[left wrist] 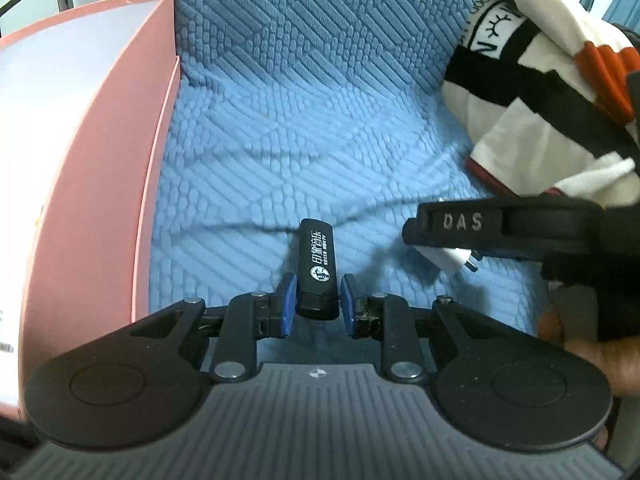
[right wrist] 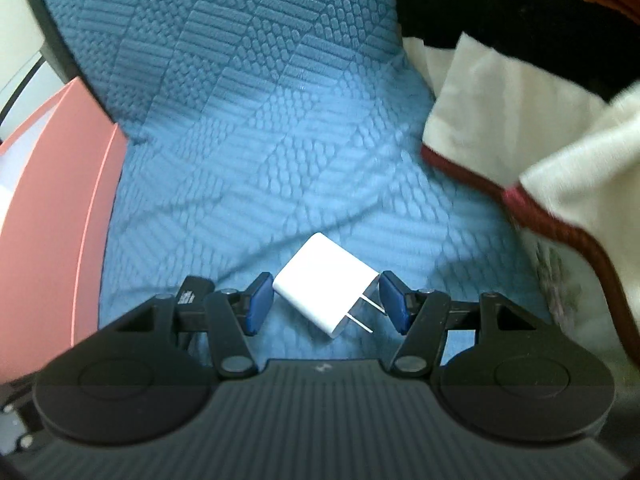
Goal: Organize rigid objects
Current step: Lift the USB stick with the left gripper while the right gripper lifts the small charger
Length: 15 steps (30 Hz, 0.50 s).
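A black lighter-shaped stick with white print (left wrist: 317,268) lies on the blue textured cover (left wrist: 300,140). My left gripper (left wrist: 318,304) has its blue pads on either side of the stick's near end, with small gaps showing. A white plug adapter with two metal prongs (right wrist: 326,294) lies on the cover between the open pads of my right gripper (right wrist: 326,306), touching neither pad. The right gripper also shows in the left wrist view (left wrist: 460,236), with the adapter (left wrist: 444,262) under it.
A pink open box (left wrist: 80,152) stands at the left edge, also seen in the right wrist view (right wrist: 52,208). A black, white and orange blanket (left wrist: 552,88) lies at the right, close to the right gripper (right wrist: 520,92).
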Motion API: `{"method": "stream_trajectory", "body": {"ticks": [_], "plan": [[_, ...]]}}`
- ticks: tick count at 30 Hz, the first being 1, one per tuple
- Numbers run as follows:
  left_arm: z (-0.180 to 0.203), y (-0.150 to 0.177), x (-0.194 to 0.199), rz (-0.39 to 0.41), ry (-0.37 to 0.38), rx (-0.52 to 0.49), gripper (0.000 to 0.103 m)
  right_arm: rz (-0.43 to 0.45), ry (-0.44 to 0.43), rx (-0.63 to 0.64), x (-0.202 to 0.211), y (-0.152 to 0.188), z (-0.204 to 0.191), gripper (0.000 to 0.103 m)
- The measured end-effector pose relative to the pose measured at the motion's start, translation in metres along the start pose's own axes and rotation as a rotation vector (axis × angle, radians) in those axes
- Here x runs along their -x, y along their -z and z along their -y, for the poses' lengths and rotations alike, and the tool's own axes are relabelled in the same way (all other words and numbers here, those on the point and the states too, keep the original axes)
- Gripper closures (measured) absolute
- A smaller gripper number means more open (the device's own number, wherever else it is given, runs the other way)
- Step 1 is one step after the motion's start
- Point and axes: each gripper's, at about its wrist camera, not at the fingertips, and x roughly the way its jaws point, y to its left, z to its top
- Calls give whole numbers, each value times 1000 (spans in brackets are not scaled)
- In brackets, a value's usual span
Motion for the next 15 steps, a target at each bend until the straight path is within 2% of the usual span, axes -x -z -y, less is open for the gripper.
{"method": "stream_trajectory", "body": {"ticks": [5,15], "plan": [[-1,-1,-4,-23,30,10,75,-21,-4,-28,3,14,4,41],[-4,-9,-13,-53,64,39,74,-37,2,-70,-7,10,8,41]]}}
